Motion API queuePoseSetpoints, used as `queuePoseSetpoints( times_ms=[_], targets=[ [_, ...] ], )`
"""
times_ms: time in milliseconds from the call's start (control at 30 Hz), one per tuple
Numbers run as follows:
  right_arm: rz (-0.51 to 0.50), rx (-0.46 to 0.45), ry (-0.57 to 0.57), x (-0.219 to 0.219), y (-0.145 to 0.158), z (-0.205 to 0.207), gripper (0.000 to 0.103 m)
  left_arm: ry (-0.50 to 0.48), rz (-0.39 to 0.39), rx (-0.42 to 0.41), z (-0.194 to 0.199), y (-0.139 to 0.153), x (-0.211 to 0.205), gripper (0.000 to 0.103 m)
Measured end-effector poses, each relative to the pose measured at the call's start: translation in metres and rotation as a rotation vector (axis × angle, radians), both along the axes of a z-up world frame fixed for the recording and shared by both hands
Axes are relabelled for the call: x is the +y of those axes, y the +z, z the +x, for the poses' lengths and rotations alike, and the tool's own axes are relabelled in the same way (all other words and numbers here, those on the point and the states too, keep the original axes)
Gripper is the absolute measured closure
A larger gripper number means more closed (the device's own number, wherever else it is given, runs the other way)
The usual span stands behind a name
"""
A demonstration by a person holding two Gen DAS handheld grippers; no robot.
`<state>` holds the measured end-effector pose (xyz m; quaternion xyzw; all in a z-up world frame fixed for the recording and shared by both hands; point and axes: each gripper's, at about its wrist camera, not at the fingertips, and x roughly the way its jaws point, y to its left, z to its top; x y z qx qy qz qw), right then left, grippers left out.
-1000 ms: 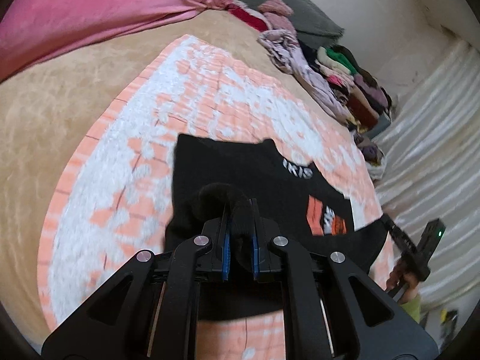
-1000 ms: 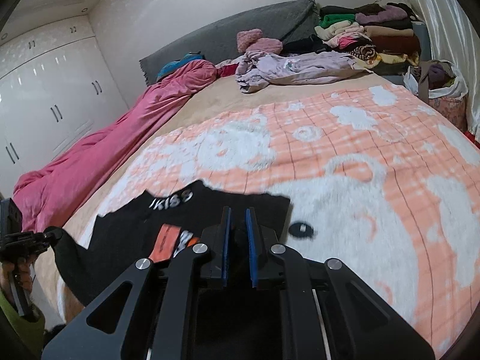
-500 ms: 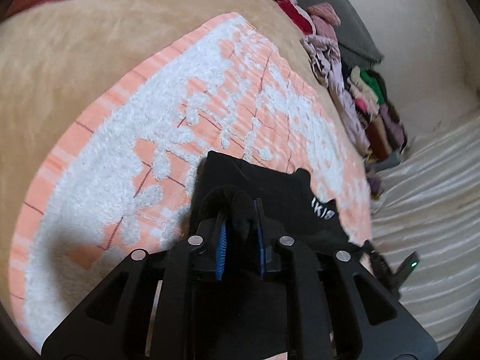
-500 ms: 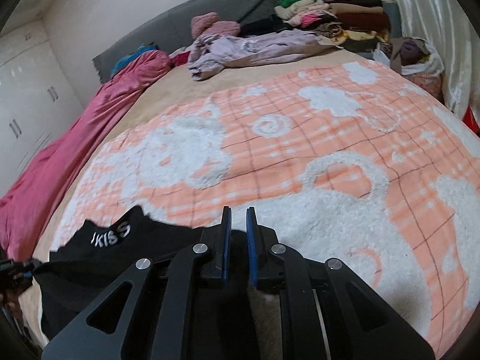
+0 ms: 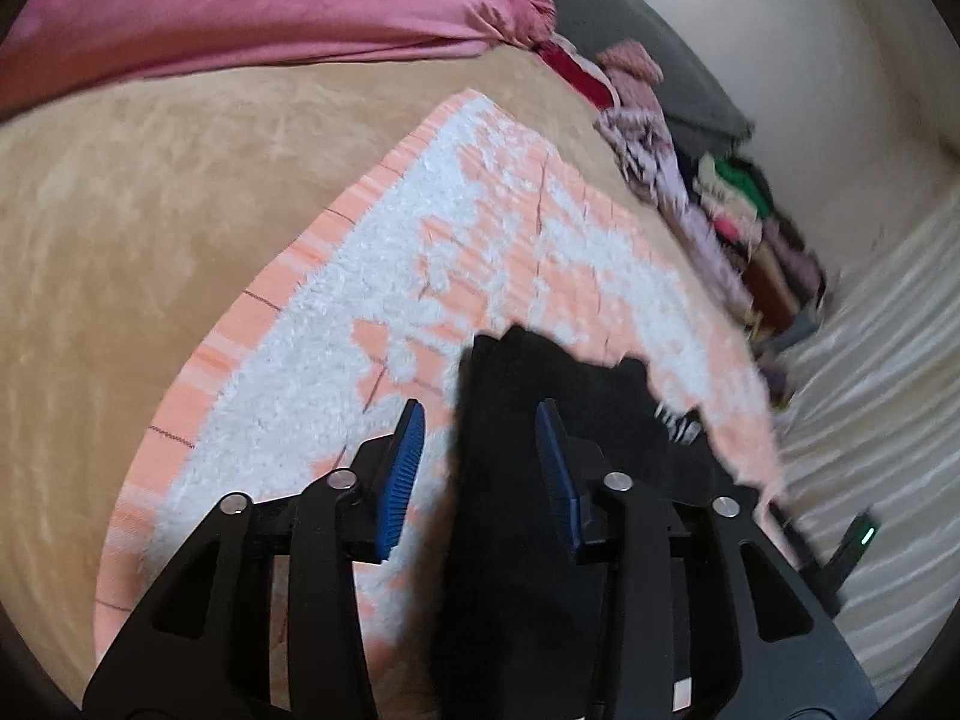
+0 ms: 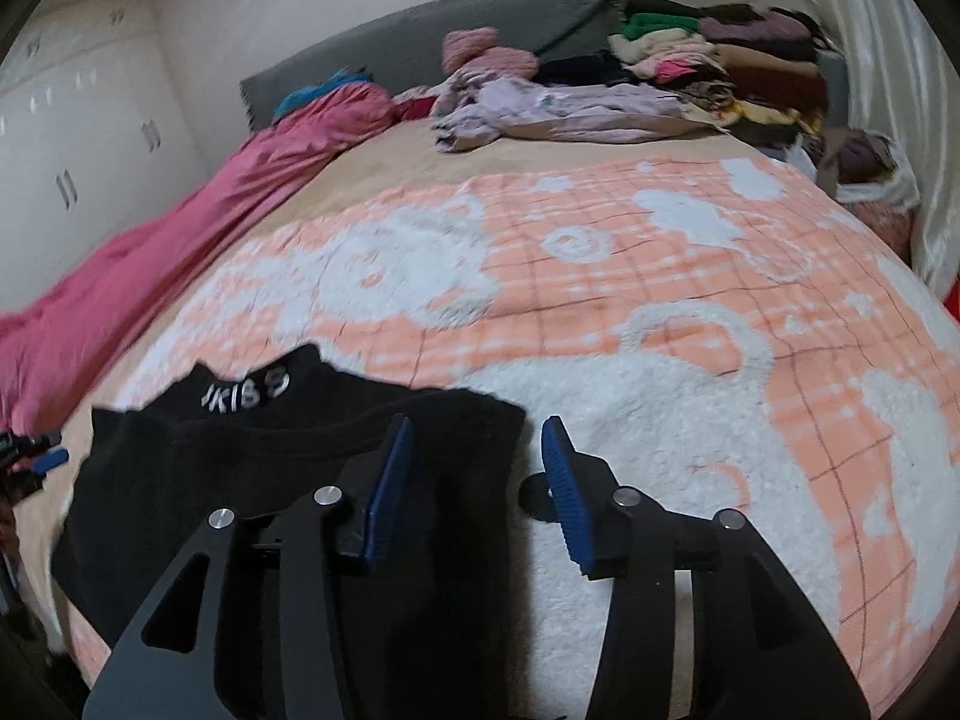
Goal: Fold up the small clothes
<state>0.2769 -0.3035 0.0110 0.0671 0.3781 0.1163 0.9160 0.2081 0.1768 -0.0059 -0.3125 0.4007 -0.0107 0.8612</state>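
A small black top [image 6: 288, 468] with white letters at its collar lies folded on the orange-and-white blanket [image 6: 660, 312] near the bed's front edge. It also shows in the left wrist view [image 5: 516, 456]. My left gripper [image 5: 480, 468] is open, its jaws spread over the garment's left edge. My right gripper [image 6: 474, 480] is open over the garment's right edge, holding nothing. The garment's lower part is hidden behind both grippers' frames.
A pink cover [image 6: 180, 228] lies along the bed's left side. A lilac garment [image 6: 558, 114] and a stack of folded clothes [image 6: 738, 66] sit at the headboard end. A bag [image 6: 864, 174] stands at the far right. A curtain [image 5: 870, 420] hangs beside the bed.
Both grippers were shut on the black top and carried its edge forward over the blanket. Now both have opened and let it go, and the top lies folded.
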Motion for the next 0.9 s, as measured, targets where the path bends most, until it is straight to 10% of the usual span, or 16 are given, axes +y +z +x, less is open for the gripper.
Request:
queuePoseSetpoints(
  times_ms=[200,267,333,367,467,667,900],
  targets=[
    [-0.034,0.082,-0.019,0.009,-0.018,0.022,0.058,-0.093,0.162,0.047,0.007,-0.018,-0.033,0.055],
    [-0.017,0.099,-0.018,0.008,-0.023,0.025,0.073,-0.109,0.221,0.051,0.011,-0.022,-0.044,0.055],
    [-0.003,0.103,-0.012,0.008,-0.024,0.024,0.083,-0.114,0.292,0.054,0.013,-0.024,-0.055,0.066],
    [-0.003,0.090,-0.010,0.009,-0.022,0.022,0.088,-0.122,0.329,0.056,0.013,-0.025,-0.060,0.088],
    [0.014,0.047,-0.009,0.006,-0.013,0.016,0.091,-0.126,0.413,0.043,0.011,-0.020,-0.071,0.096],
    [0.017,-0.072,-0.014,0.002,0.018,0.010,0.092,-0.077,0.414,-0.063,0.000,0.012,-0.062,0.098],
    [-0.018,0.011,-0.078,-0.001,-0.004,0.038,0.092,-0.060,0.466,-0.037,0.022,0.011,-0.064,0.100]
  ],
)
